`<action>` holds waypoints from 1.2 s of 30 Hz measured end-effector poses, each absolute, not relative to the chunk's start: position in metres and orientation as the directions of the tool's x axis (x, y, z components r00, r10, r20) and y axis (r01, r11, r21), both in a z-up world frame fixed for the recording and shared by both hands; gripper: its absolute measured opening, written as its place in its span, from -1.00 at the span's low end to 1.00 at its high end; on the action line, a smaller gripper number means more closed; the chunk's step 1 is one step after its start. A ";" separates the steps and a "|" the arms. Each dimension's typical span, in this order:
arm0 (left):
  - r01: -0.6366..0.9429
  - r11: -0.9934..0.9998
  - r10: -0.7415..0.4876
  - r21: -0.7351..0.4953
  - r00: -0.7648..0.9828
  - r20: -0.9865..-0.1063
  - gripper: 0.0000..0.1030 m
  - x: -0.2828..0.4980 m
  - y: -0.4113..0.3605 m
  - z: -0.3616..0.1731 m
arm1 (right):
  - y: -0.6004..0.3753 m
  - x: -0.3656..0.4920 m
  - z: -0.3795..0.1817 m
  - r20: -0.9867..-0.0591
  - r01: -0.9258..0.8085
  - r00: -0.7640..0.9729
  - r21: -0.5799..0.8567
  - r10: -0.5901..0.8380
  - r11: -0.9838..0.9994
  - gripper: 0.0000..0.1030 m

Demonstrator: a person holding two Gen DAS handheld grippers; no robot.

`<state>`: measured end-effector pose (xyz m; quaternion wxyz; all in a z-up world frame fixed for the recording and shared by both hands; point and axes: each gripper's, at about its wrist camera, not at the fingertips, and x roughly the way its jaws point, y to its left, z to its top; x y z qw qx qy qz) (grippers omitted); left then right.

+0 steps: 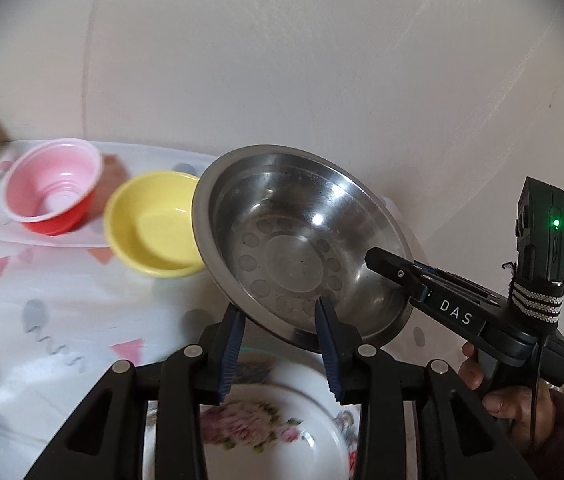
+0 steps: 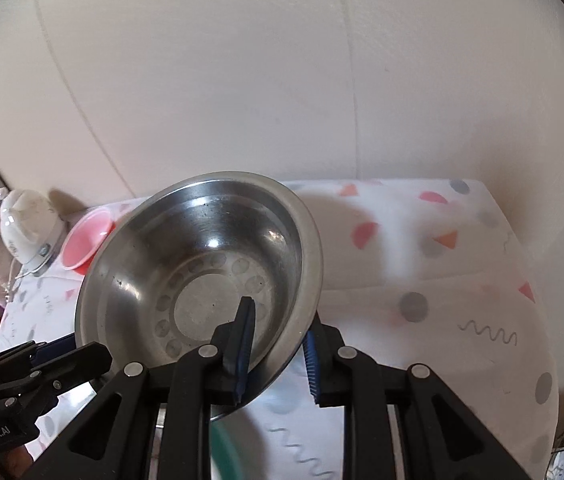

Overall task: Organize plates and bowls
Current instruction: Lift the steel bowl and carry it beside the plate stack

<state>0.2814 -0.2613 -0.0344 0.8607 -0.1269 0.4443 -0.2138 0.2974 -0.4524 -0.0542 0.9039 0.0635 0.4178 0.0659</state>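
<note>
A steel bowl (image 1: 282, 240) hangs tilted above the table, its hollow facing both cameras. My left gripper (image 1: 280, 312) straddles its near rim, one blue pad outside the wall and one inside, shut on it. My right gripper (image 2: 278, 332) clamps the opposite rim (image 2: 302, 320) the same way. In the left wrist view the right gripper (image 1: 386, 270) reaches in from the right, held by a hand (image 1: 502, 396). In the right wrist view the left gripper (image 2: 94, 356) sits at the bowl's lower left edge.
A red bowl with a pink inside (image 1: 54, 188) and a yellow bowl (image 1: 154, 224) stand on the patterned tablecloth (image 2: 422, 280) to the left. Under the steel bowl lies a white floral plate (image 1: 274, 432). A white appliance (image 2: 28, 220) stands at the far left. A wall runs close behind.
</note>
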 end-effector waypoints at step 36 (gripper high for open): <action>-0.098 0.909 -0.298 -0.406 0.526 -0.796 -0.21 0.185 -0.044 -0.084 | -0.203 0.270 -0.108 -0.845 -0.453 0.384 0.179 0.372 0.874 -0.55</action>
